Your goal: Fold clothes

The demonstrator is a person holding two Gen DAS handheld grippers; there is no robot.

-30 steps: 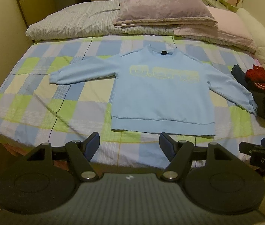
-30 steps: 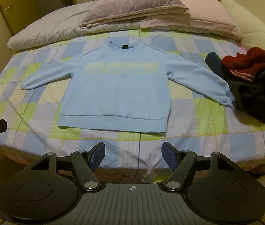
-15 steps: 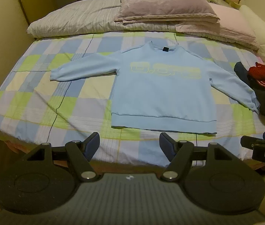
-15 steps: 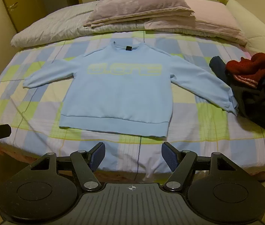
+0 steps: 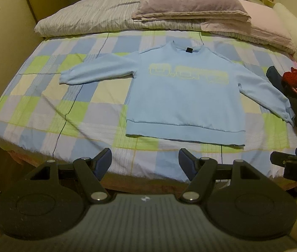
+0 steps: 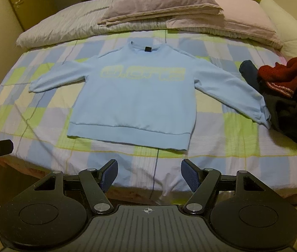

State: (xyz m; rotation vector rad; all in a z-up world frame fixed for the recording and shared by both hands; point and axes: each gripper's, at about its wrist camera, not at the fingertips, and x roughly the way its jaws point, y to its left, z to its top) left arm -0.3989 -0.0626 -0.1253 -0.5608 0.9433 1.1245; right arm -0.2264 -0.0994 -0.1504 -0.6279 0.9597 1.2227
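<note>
Sweatshirt [image 5: 182,96]: flat, face up, sleeves spread, mid-bed [image 5: 43,105]; unmoved over the last second. Left gripper [image 5: 145,161], right gripper [image 6: 149,172]: jaws apart, empty, at near edge, unchanged. Clothes pile [image 6: 287,96]: right, touching one cuff. Folding not begun.

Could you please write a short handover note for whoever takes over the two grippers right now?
Left gripper: open, empty, short of the near bed edge.
Right gripper: open, empty, likewise short of the near edge.
Light blue sweatshirt: spread flat, front up, on the checked bedspread, both sleeves out to the sides, hem toward you.
Pile of dark and red clothes: unfolded, on the bed's right side, beside the sweatshirt's right-hand cuff.
Done: sweatshirt laid out.
Left: every fold on it, probably sleeves in first, then the pile.
</note>
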